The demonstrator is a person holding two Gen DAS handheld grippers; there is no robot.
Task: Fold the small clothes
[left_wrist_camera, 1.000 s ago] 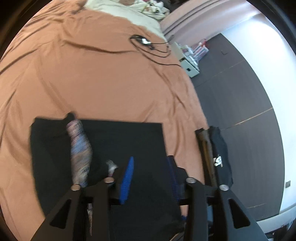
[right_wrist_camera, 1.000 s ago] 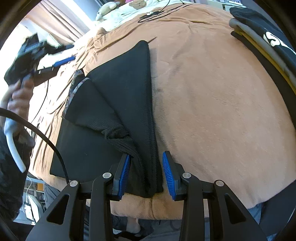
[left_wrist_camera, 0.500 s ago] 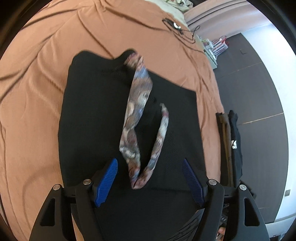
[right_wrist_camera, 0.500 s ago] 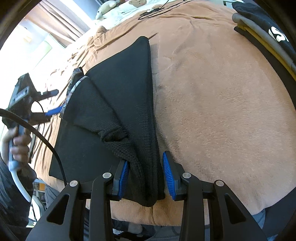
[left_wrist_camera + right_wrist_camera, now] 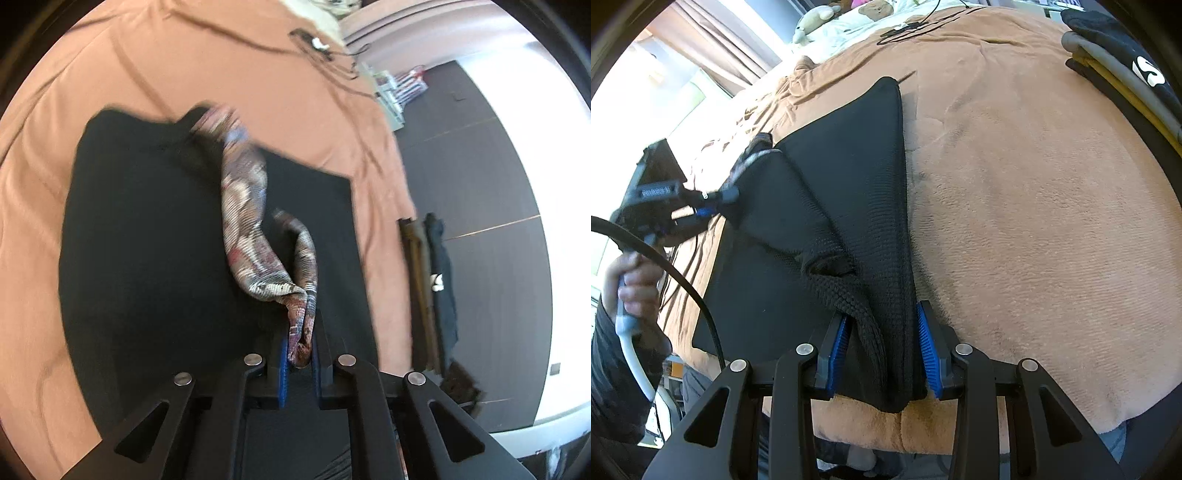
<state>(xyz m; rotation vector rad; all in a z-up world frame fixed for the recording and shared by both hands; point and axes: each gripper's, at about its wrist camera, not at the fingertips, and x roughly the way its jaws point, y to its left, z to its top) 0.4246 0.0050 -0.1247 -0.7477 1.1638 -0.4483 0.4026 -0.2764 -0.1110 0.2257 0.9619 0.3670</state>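
Observation:
A black knit garment [image 5: 147,240] lies on the brown blanket, partly folded over itself. Its patterned waistband [image 5: 243,206] runs in a loop across the black cloth. My left gripper [image 5: 301,325] has its jaws closing, and the loop's near end is pinched between the blue pads. The right wrist view shows that same left gripper [image 5: 713,203] at the garment's [image 5: 849,158] far left corner, held by a hand [image 5: 631,280]. At the near bed edge, my right gripper [image 5: 882,332] is also closing slightly. A bunched fold of the black knit fills the gap between its pads.
A stack of folded clothes [image 5: 1119,74] lies at the blanket's [image 5: 1034,221] right edge, also seen as the stack [image 5: 432,277] in the left view. A black cable [image 5: 321,48] trails across the far bed. Dark floor [image 5: 480,166] lies beyond the bed's right side.
My left gripper came down over the garment, opened wide around the patterned waistband loop, then closed on it. The right gripper kept its place and its hold on the black fold.

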